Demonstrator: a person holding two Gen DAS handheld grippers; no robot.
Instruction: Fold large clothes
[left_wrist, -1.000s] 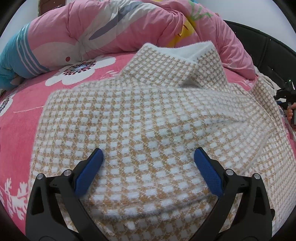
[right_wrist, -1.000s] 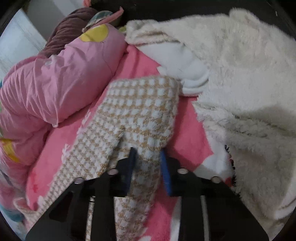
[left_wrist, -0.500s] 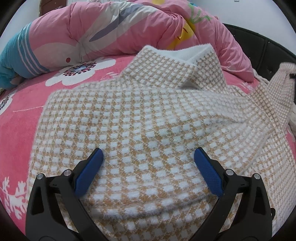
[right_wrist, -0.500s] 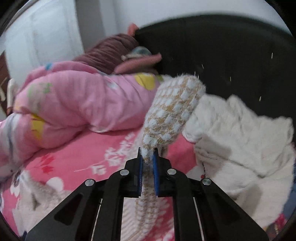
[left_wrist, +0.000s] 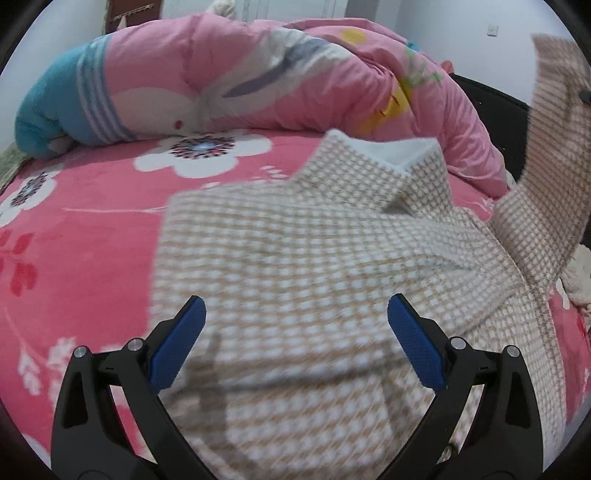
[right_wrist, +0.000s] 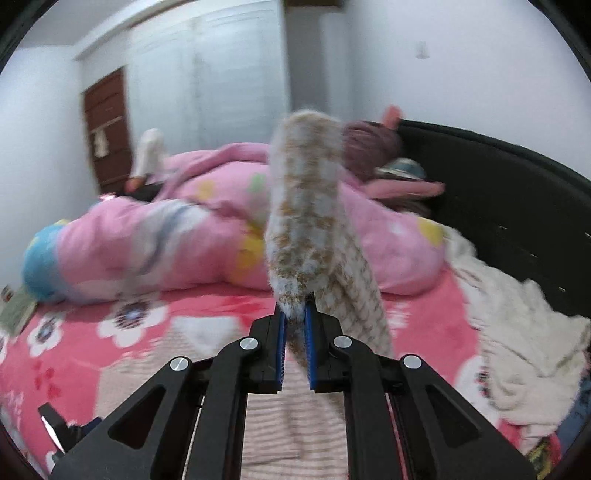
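Right gripper (right_wrist: 294, 320): clamped on the checked sweater's sleeve (right_wrist: 306, 206), held up off the bed.
Left gripper (left_wrist: 295, 332): jaws wide, nothing between them, above the sweater's body (left_wrist: 314, 277).
Sweater: spread on the pink floral blanket (left_wrist: 85, 229).
Behind: rolled pink duvet (left_wrist: 240, 85), black headboard (right_wrist: 517, 206).
Right side: fluffy white throw (right_wrist: 517, 332).

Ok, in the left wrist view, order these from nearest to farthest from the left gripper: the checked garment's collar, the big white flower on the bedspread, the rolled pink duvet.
1. Checked garment's collar, ahead and slightly right of the left gripper, whose fingers stand open over the garment.
2. White flower on the pink bedspread, ahead and left.
3. Rolled pink duvet, along the bed's far side.
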